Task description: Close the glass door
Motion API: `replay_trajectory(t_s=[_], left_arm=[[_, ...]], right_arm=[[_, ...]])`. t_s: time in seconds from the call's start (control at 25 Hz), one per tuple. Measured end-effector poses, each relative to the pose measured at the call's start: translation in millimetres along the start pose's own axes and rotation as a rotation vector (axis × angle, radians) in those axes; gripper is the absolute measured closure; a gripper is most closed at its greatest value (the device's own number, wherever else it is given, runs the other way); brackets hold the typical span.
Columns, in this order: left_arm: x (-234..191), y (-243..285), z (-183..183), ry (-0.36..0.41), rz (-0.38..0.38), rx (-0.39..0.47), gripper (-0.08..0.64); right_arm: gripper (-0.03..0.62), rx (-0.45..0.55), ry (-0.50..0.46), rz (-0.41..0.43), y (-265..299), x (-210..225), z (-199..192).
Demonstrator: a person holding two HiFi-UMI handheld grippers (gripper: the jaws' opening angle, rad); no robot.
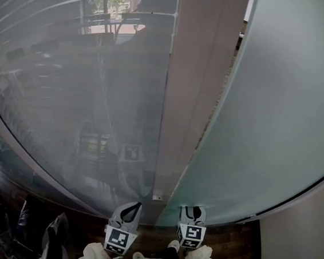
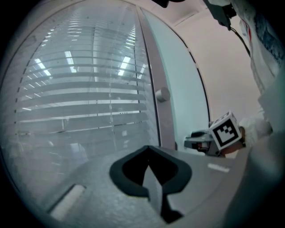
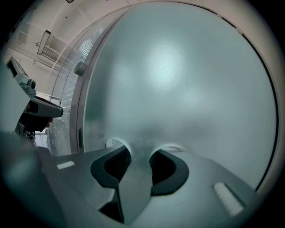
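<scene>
A: Where's the glass door?

B: Rt half of the head view. It's a frosted pane standing upright, its edge just beside the pale post. Can't tell if it's fully home against it. There's a round knob near that edge.

A: And left of the post?

B: Glass wall w/ horizontal blinds behind it.

A: Left gripper?

B: Low in the head view, pointing at the foot of the post and the wall. Jaws closed together, nothing btwn them.

A: Right gripper?

B: Beside the left one and a bit apart from it, aimed at the bottom of the door. In the right gripper view the jaws stand partly apart w/ only frosted glass showing in the gap, so it grips nothing. Tips are right up at the pane, w/ pale halos round them. Can't tell if they touch.

A: Anything else?

B: Dark wood floor below, and white sleeves at the bottom edge.
</scene>
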State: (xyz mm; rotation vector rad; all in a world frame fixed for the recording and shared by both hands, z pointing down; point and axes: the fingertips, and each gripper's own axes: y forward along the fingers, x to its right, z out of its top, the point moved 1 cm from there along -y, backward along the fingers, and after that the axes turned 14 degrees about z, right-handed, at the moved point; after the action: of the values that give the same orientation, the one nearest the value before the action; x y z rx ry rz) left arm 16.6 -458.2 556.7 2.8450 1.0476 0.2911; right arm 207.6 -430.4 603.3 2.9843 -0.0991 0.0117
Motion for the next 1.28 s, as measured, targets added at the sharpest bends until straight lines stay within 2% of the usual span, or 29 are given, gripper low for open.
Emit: replay_trajectory(t_s=[1.28], left_arm=[[-4.0, 6.9, -4.4, 0.003, 0.009, -0.012, 0.557]], right_arm=[[0.466, 0.013, -0.001, -0.016, 23.3, 14.9, -2.3]])
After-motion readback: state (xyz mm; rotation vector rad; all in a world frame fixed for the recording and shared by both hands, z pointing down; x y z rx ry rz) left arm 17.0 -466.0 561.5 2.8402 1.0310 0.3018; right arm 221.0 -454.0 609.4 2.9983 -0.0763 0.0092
